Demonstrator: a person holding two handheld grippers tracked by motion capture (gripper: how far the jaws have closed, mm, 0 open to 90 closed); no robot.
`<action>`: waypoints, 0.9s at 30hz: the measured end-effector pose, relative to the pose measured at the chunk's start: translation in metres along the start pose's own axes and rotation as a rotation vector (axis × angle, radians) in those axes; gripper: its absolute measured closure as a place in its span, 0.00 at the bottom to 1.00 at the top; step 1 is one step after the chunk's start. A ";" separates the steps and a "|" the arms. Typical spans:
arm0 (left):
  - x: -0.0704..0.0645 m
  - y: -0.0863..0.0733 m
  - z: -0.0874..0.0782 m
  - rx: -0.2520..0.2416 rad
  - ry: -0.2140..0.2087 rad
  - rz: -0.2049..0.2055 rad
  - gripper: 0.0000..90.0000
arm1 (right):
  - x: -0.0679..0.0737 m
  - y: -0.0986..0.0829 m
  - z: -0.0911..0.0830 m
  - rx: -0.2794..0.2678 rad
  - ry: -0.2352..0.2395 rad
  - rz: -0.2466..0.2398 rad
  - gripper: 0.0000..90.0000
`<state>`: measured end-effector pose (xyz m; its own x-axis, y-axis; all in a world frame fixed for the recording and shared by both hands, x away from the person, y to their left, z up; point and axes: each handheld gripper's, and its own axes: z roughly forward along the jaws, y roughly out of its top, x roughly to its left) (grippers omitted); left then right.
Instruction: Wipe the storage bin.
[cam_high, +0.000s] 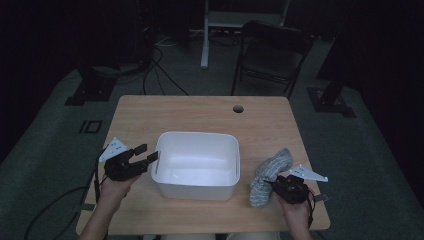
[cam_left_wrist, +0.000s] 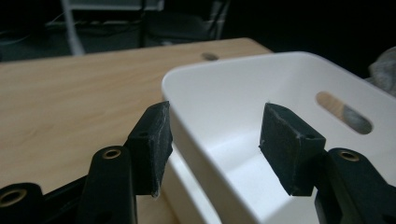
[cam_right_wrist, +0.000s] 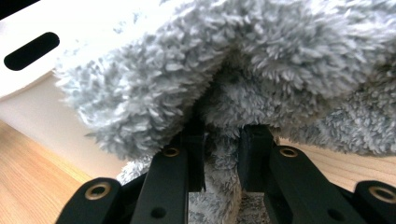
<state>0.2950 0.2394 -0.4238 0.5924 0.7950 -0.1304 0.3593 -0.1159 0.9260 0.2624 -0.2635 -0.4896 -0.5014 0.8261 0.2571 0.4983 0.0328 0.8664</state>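
High view: right hand-held gripper (cam_high: 274, 186) pinches a fluffy grey sock (cam_high: 269, 172), just right of the white plastic bin (cam_high: 196, 165) on the wooden bench (cam_high: 200, 110). Left hand-held gripper (cam_high: 147, 156) gapes across the bin's left wall. Risk: shallow bite, so the sock may slip out.

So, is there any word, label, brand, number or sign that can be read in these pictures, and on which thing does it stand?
None: no readable text stands on anything.
White plastic tub: plain walls, no label.
Fluffy grey sock: no tag or print.
Light wooden table: bare wood grain.
Left gripper and right gripper: black jaws without markings; grey three-cornered plates blank.
Dark background: too dim to tell.
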 end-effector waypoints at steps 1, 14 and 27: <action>0.002 0.003 0.002 -0.006 -0.012 0.018 0.48 | 0.000 0.000 0.001 0.003 0.001 0.000 0.84; 0.024 0.030 0.046 0.010 -0.068 0.133 0.44 | 0.001 -0.002 0.005 0.014 0.023 0.006 0.84; 0.048 0.034 0.091 0.171 -0.167 0.162 0.55 | -0.003 -0.003 0.004 0.017 0.033 0.022 0.84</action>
<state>0.4017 0.2194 -0.4312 0.7572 0.6508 -0.0552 0.3586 -0.3437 0.8679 0.2653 -0.2634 -0.4945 -0.5129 0.8079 0.2901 0.5211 0.0244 0.8531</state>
